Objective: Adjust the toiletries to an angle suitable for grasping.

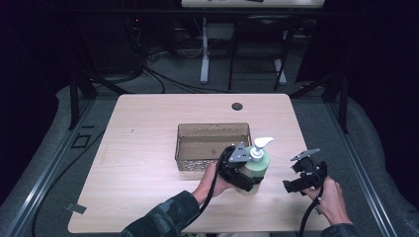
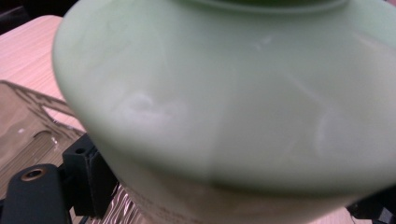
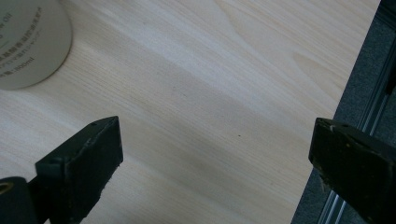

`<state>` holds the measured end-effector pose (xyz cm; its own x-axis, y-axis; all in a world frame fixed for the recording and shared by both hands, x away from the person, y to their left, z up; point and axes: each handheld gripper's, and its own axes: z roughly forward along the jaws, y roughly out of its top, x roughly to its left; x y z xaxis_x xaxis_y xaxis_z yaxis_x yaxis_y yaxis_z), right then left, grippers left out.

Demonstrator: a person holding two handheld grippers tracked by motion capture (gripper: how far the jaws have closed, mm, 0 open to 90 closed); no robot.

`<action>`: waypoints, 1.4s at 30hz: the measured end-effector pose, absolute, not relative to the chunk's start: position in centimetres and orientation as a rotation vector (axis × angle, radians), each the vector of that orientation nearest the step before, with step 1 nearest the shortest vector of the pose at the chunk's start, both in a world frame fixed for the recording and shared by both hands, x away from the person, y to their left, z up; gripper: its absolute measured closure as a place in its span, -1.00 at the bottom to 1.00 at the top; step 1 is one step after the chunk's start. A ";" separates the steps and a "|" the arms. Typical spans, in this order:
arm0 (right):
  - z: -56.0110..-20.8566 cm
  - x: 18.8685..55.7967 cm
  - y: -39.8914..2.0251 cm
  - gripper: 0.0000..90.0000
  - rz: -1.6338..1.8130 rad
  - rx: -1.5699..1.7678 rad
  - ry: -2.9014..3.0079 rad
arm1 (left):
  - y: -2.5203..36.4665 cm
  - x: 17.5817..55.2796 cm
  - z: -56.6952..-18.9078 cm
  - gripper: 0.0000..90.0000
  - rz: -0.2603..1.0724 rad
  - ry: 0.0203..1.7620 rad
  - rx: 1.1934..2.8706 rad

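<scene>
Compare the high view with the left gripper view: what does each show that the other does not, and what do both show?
High view alone: the bottle's white pump head, the right claw held open beside the bottle, both of the person's hands, and the whole table.

Left gripper view alone: a close look at the bottle's smooth, pale wall, with smudges on it.

Both: the green pump bottle, the left claw around it, and the brown basket beside it.

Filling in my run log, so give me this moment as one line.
left gripper: shut on green pump bottle | bottle: beside brown basket | right gripper: open, empty, above table
</scene>
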<state>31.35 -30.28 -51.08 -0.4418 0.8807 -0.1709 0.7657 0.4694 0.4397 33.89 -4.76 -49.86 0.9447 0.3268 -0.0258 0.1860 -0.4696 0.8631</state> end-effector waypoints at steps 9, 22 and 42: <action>-51.3 31.3 -30.2 -0.94 0.418 1.365 2.369 | -5.1 34.9 -50.0 -0.74 0.149 0.312 2.073; -51.2 31.2 -30.0 -0.94 0.441 1.331 2.402 | -3.9 35.0 -49.0 -0.94 0.132 0.301 2.159; -51.5 31.3 -29.5 -0.94 0.419 1.294 2.431 | 11.8 34.6 -49.1 -1.00 0.186 0.597 2.292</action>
<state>31.27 -29.50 -51.54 -0.5193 0.8377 -0.1693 0.7328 0.5384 0.4162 34.64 11.76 -49.06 0.8809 0.4713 -0.0437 0.3626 -0.6125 0.7024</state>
